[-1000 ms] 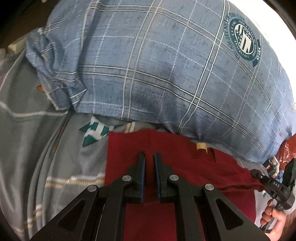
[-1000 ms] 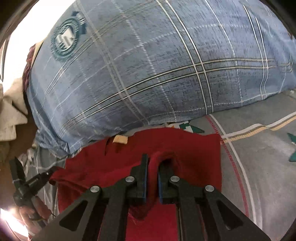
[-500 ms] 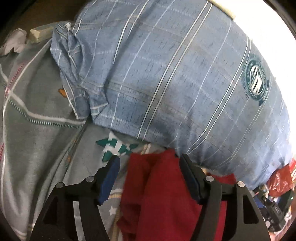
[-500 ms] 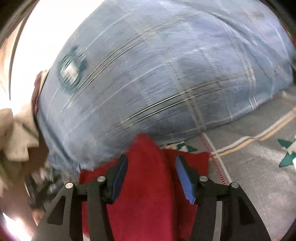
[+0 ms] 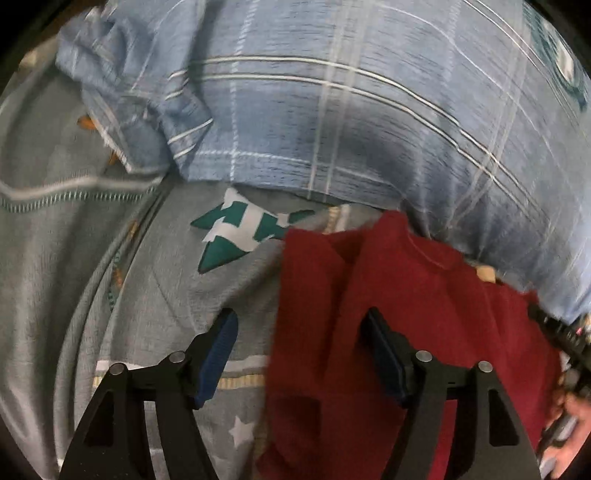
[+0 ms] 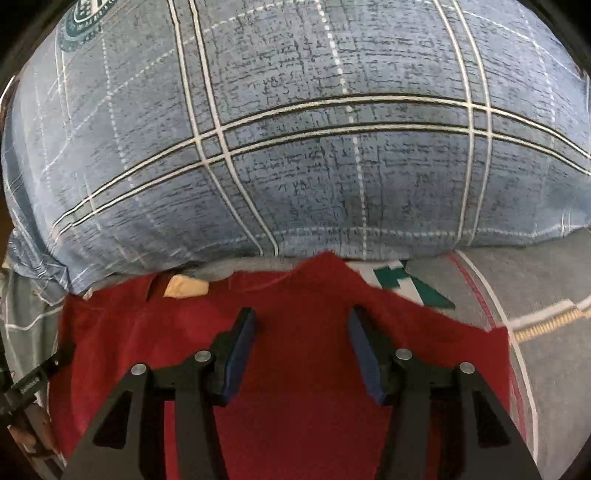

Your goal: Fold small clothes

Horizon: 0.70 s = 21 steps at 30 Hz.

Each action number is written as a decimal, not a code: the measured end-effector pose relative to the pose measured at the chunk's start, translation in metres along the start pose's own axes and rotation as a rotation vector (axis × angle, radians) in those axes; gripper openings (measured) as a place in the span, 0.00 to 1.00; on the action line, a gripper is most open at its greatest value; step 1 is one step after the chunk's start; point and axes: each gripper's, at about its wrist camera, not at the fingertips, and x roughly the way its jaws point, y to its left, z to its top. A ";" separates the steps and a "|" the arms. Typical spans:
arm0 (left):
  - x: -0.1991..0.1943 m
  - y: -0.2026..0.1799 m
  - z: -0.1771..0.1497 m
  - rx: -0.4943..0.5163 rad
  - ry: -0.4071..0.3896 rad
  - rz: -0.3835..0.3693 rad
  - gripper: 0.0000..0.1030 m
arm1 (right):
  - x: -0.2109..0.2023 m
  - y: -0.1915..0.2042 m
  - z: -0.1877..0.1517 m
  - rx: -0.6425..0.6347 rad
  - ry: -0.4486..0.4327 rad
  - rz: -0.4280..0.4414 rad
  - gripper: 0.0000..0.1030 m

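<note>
A grey sheet (image 5: 66,258) with stripes and a green-and-white figure (image 5: 243,232) covers the bed. At its far edge lies a blue checked pillow (image 6: 314,147), taking up most of the far side; a round teal badge (image 6: 83,16) sits at its corner, the lettering too blurred to read. The red garment (image 6: 295,332) lies on the sheet, its far edge touching the pillow, with a tan label (image 6: 184,287) at its collar. Bare sheet stays free to either side of it. The left gripper (image 5: 301,354) is opening over the garment's side edge, pads off the cloth. The right gripper (image 6: 301,350) stands apart above its middle, gripping nothing.
</note>
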 end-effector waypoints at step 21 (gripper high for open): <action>-0.139 -0.017 -0.068 0.071 -0.128 0.020 0.67 | -0.120 0.029 -0.059 -0.042 -0.008 0.031 0.65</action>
